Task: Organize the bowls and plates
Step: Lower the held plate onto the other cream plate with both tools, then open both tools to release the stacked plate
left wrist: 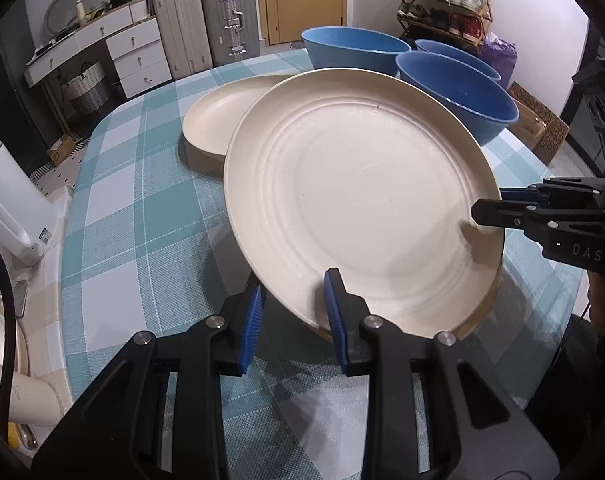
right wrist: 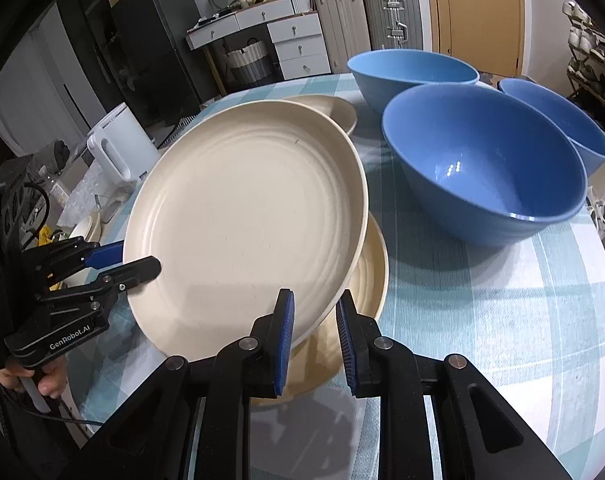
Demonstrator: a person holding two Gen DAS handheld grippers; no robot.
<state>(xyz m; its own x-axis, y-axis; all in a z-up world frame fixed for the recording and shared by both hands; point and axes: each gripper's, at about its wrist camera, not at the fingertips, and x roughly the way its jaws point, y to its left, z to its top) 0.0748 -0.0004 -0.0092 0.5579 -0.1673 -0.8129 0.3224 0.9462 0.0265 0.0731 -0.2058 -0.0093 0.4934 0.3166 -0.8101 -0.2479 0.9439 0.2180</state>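
Plates are stacking: I am holding the top plate (right wrist: pixel 242 216) tilted over the lower plate (right wrist: pixel 372 268), left gripper (right wrist: pixel 128 260) and right gripper (left wrist: pixel 487 209) each clamping opposite rims to steady it, probably for seating. Beyond the lower plate, three blue bowls (right wrist: pixel 482 164) and another plate (left wrist: pixel 218 116) are waiting.

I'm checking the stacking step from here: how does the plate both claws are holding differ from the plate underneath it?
The held plate is tilted and gripped at its rim by the left claw and the right claw; the lower plate lies flat on the table, ungripped. The held plate shows its whole face; the lower plate is mostly covered. Both are cream, round and ringed.
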